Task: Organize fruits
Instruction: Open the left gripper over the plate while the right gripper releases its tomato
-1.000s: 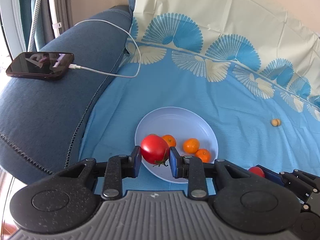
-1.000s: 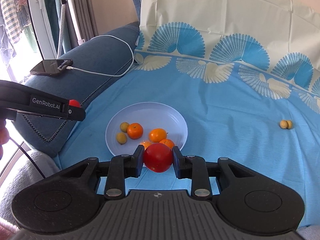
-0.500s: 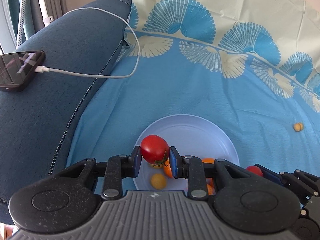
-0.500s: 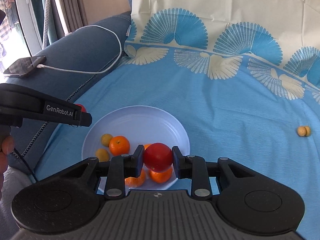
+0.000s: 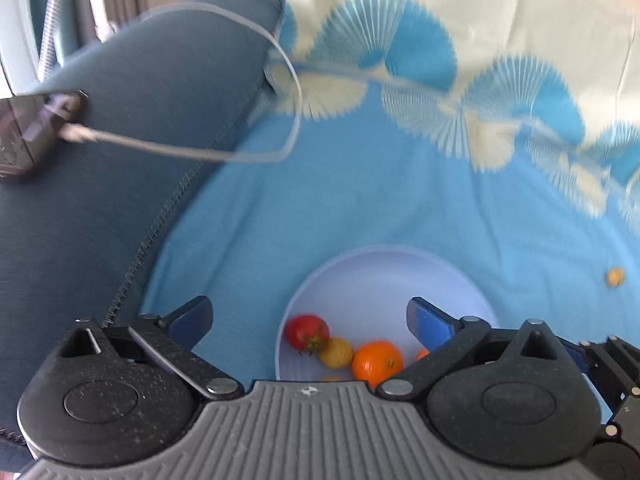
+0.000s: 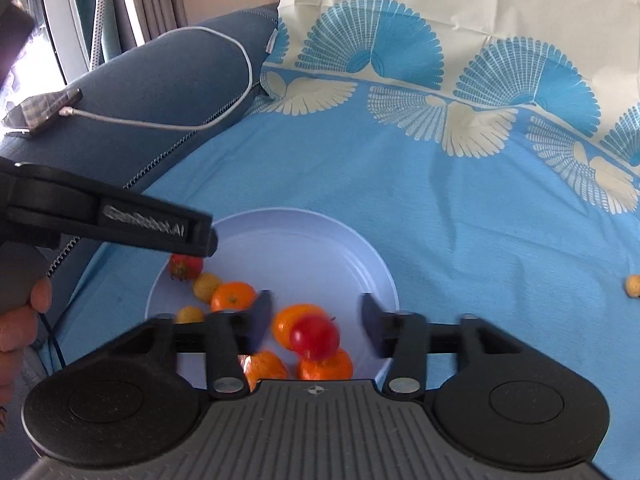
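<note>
- L gripper (image 5: 308,316): jaws just been opening, now wide, nothing between; tomato (image 5: 306,331) lying at plate (image 5: 380,276) left edge.
- R gripper (image 6: 312,316): jaws just been opening; 2nd tomato (image 6: 314,337) sitting loose between them, over oranges (image 6: 294,322).

Pale blue plate (image 6: 376,264) sits under both grippers. Stemmed red tomato (image 5: 306,331) lies at the plate's left edge, below and between the left gripper (image 5: 309,320) fingers, touching a small yellow fruit (image 5: 337,353). Second red tomato (image 6: 315,337), motion-blurred, sits between the right gripper (image 6: 311,316) fingers, clear of both, over three oranges (image 6: 325,367). One small yellow fruit (image 6: 633,285) lies off-plate, far right.
</note>
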Demonstrator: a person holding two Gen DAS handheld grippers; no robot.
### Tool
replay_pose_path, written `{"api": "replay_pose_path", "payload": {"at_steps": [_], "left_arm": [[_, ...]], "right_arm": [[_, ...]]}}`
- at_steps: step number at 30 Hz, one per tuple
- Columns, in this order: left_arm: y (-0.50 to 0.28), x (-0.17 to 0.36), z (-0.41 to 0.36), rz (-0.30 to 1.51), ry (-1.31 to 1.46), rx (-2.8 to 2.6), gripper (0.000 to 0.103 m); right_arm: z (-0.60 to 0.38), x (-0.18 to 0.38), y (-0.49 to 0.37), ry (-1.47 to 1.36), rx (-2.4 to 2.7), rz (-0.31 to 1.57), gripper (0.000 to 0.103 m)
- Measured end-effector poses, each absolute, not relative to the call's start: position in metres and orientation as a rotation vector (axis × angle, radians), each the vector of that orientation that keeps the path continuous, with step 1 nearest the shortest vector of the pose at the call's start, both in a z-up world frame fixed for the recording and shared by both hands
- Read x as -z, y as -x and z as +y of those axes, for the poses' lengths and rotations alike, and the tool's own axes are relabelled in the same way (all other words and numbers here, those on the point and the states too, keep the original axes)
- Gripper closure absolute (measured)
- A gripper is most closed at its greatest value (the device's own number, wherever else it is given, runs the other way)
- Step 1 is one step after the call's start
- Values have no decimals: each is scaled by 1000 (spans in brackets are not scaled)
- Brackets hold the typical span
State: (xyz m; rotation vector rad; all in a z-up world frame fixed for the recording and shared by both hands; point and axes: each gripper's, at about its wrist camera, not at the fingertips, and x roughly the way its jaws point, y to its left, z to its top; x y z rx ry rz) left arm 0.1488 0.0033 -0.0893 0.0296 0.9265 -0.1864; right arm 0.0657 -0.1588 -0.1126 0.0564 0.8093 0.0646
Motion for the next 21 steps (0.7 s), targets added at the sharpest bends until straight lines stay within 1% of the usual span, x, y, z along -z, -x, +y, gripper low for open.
{"api": "replay_pose_path", "payload": {"at_steps": [4,6,13,21], "left_arm": [[-127,72,12,920,-60,174,0],[-109,65,17,914,-92,170,0],[-48,45,33,906,-132,154,0],[3,19,37,851,-119,167,0]], "right_arm": [[-160,95,-50,-38,-41,795,20],[-160,84,-35,-38,-38,792,10],[-154,54,32,-21,-6,784,5],[-150,24,91,-8,58,690,3]]}}
